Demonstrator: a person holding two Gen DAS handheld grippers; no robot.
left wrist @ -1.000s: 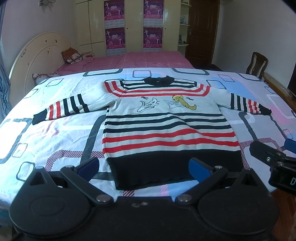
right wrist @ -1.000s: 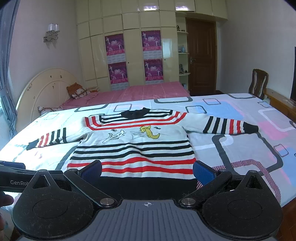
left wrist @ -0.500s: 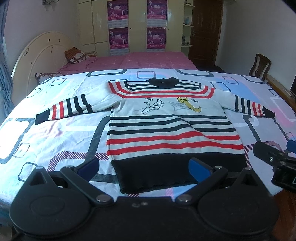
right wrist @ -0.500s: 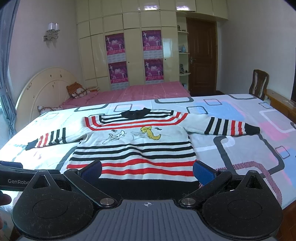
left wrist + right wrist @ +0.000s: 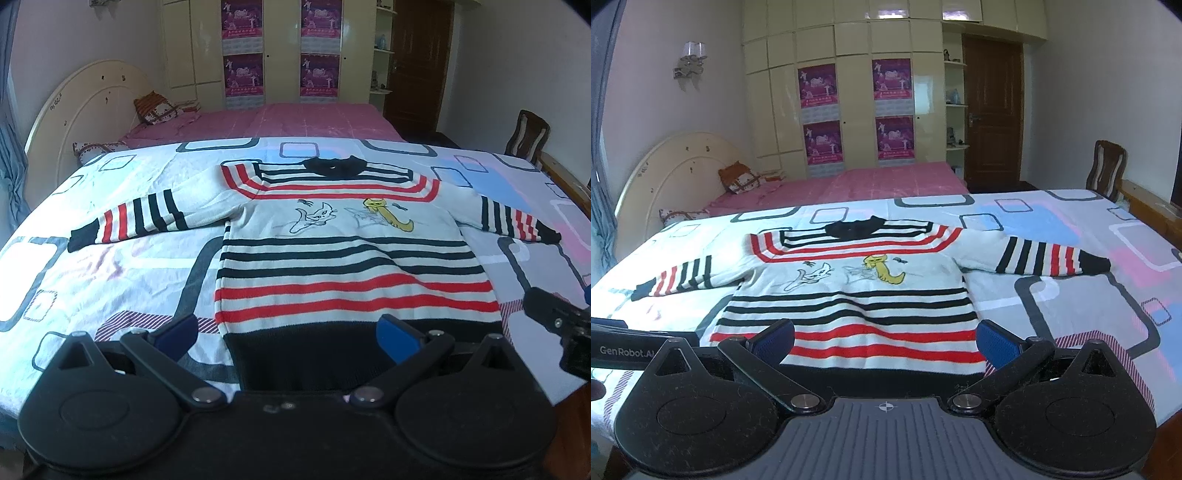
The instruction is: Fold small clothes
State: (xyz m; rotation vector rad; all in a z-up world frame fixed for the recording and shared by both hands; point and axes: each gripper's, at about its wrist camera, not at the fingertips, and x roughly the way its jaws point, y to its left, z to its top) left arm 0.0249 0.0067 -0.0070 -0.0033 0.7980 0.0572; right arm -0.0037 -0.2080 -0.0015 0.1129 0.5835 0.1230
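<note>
A small striped sweater [image 5: 351,251] lies flat on the bed, face up, sleeves spread to both sides, black hem nearest me. It has red and black stripes and cat drawings on the chest. It also shows in the right wrist view [image 5: 857,288]. My left gripper [image 5: 286,334] is open and empty, hovering just before the black hem. My right gripper [image 5: 884,338] is open and empty, above the hem's right part. The right gripper shows at the right edge of the left wrist view [image 5: 554,317].
The bed has a patterned white sheet [image 5: 110,266] and a pink cover [image 5: 266,122] beyond it. A headboard [image 5: 85,107] with pillows stands at the left. A wooden chair [image 5: 1106,166] and a door are at the right. Wardrobes line the back wall.
Both grippers have moved slightly forward and lower toward the sweater's hem. The sweater has not moved.
</note>
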